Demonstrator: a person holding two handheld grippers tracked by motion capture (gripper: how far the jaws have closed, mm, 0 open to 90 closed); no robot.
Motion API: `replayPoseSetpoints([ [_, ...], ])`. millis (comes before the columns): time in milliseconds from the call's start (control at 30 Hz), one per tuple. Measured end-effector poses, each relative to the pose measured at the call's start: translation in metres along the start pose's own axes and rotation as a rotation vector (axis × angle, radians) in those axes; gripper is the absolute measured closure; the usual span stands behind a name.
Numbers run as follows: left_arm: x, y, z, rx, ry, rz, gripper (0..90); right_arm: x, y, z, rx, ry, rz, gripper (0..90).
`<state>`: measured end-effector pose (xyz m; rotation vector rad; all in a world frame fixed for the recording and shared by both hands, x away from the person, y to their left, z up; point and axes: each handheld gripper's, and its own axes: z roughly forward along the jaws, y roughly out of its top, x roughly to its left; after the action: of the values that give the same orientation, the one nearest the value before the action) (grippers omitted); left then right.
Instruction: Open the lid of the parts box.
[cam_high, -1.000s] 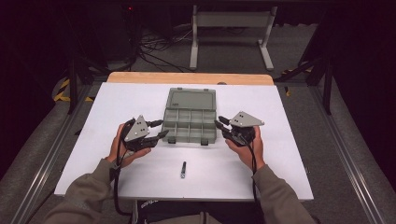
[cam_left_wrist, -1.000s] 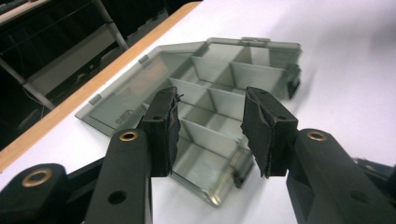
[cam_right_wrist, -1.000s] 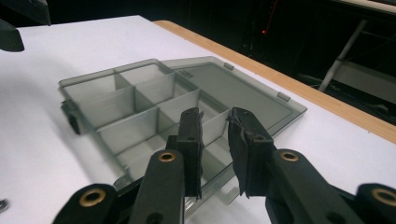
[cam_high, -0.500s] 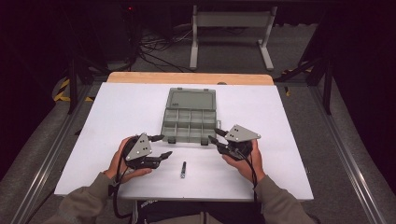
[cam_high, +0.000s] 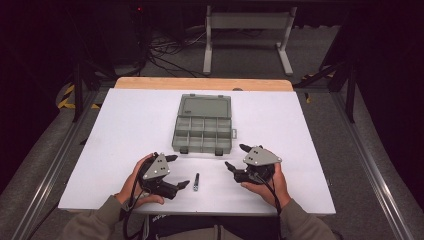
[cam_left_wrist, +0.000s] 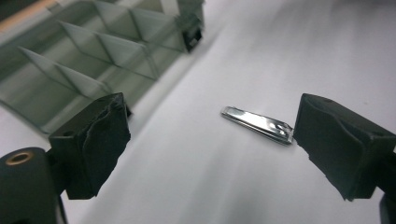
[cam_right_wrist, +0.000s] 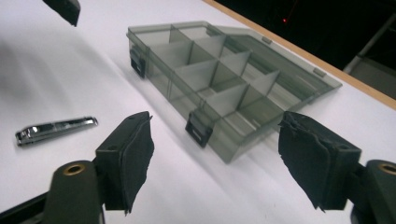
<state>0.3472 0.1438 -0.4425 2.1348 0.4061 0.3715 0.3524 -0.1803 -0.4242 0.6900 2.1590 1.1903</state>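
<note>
A grey clear-plastic organizer box lies open mid-table, its divided compartments looking empty. A small metal nail clipper lies flat on the white table nearer the front edge. My left gripper sits just left of the clipper, pointing at it. Its jaws have just been opening and stand open. In the left gripper view the clipper lies ahead between the pads, untouched. My right gripper is to the clipper's right, near the box's front right corner. Its jaws have also just been opening and hold nothing.
The white table top has a wooden strip along its far edge. Black latches stick out from the box's front wall. Beyond the table stand a metal frame and floor cables. The left gripper's jaw tip shows in the right gripper view.
Both hands have drawn back from the box's sides toward the front edge of the table, and both grippers' jaws have spread wider. The box and clipper have not moved.
</note>
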Motion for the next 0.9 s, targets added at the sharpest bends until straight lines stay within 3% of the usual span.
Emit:
replayPoseSetpoints([
  [133, -0.010, 0.003, 0.008, 0.036, -0.035, -0.011, 10.6, 0.002, -0.008, -0.004, 0.032, -0.016, -0.015, 25.6],
  [433, -0.022, 0.003, 0.039, 0.149, -0.099, -0.075, 13.3, -0.003, -0.018, -0.009, 0.063, -0.024, 0.012, 25.6],
  [600, -0.021, 0.003, 0.047, 0.196, -0.053, -0.111, 19.1, -0.005, -0.017, -0.008, 0.042, -0.013, 0.022, 25.6],
  [833, -0.019, 0.007, 0.051, 0.188, -0.042, -0.144, 27.8, -0.006, -0.019, -0.005, 0.051, -0.004, 0.035, 25.7],
  [900, -0.016, 0.006, 0.050, 0.185, -0.039, -0.151, 36.7, -0.007, -0.018, -0.004, 0.049, 0.005, 0.033, 26.1],
])
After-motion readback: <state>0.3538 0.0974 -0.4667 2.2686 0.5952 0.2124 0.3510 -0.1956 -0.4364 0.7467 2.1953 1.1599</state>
